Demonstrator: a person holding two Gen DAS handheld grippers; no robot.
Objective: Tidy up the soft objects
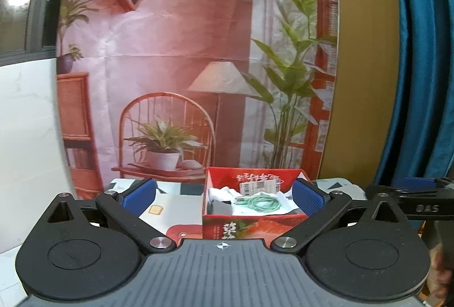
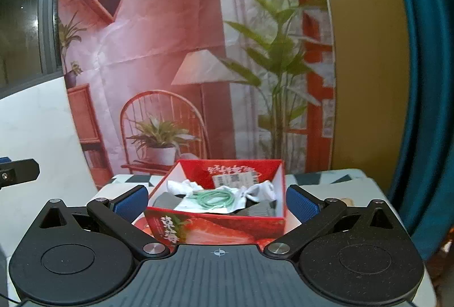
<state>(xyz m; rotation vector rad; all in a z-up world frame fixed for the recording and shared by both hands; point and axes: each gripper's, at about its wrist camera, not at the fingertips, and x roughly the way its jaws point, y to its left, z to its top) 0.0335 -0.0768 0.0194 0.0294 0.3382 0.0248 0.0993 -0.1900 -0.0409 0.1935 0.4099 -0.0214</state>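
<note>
Two empty tools by a red box

Left tool point(image 1: 222, 197) and right tool point(image 2: 217, 200) are both spread wide, holding nothing. At 12 o'clock, the red box point(image 2: 227, 224) on the surface point(image 2: 334, 182) holds a green cord point(image 2: 214, 199) and white cloth point(image 2: 262, 190).

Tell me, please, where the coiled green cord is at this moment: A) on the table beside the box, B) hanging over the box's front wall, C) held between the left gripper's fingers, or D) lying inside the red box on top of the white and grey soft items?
D: the green cord lies coiled inside the red box, resting on white cloth, while both the left gripper and the right gripper are open and empty.
</note>
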